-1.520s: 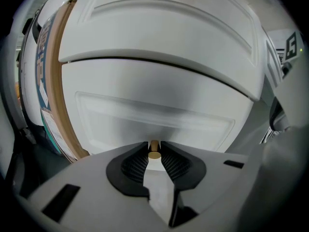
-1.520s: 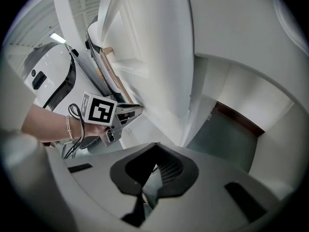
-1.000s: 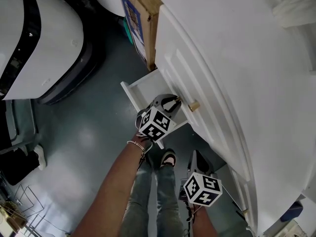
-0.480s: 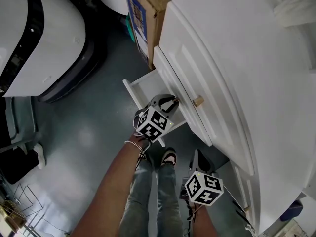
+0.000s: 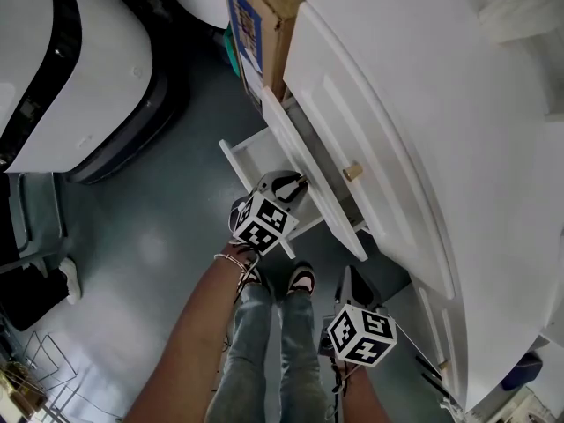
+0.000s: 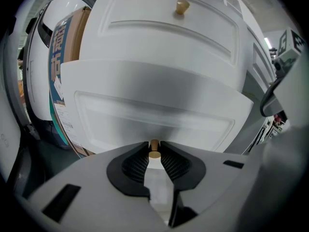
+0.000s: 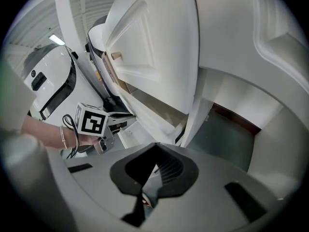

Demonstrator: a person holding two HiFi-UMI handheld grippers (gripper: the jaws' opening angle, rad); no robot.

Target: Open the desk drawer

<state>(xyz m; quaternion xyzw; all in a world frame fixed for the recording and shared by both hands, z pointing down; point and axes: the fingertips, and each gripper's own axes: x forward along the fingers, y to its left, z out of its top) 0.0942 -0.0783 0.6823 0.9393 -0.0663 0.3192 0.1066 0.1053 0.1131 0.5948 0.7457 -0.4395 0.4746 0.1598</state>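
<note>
**Desk drawer (image 5: 310, 170) during the pull.** The drawer is shown drawn part-way out of the front face of the table (image 5: 423, 104). It sits directly below the upper drawer (image 6: 169, 28), which is shut flush, with its knob (image 5: 352, 172) untouched.

The drawn drawer's own small knob (image 6: 154, 149) is clamped between the ribbed pads of the left claw (image 6: 154, 145), which is set narrow around it. The right claw (image 7: 155, 148) is held low near the table's front, well apart from the drawer. Its tips are brought together on nothing.

The step in hand is judged to be the pull itself, roughly midway.

- The pull is best kept straight along the drawer's travel and square to the table's front edge.
- A sideways or downward drag would be likely to rack the drawer or slide the pads off the round knob.
- The clamp should be kept firm and the motion even.
- The person's legs (image 5: 264, 351) are seen just in front of the drawer, so room for its travel should be allowed.

A cardboard box (image 5: 256, 25) is seen beside the table's end, clear of the drawer's path.
</note>
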